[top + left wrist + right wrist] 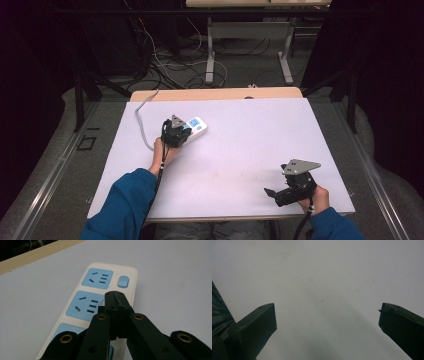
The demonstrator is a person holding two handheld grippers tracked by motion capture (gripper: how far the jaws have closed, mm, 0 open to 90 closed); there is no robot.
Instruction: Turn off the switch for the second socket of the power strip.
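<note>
**Two grippers, one power strip: closed jaws poised by the switch**

One gripper does the work here. The left gripper [115, 293] has its jaws pressed together with nothing between them, tips low over the white power strip [130, 293], just short of the small blue switch [123, 281] at its far end. Closed jaws make a single blunt point, which I judge suits pushing a rocker switch better than a spread pair would. Whether the tips actually touch the strip's face cannot be told.

The strip lies on the left, far part of the white table [250, 145], its grey cable [141, 125] curving off toward the left edge. From the high view the gripper covers most of it.

The right gripper [280, 192] rests well apart at the near right corner, jaws spread wide over bare table, apparently parked out of the way.

The strip's near end is hidden behind the left gripper's linkage, so the count of blue sockets [96, 278] is uncertain. The switch's on or off position is unreadable.
</note>
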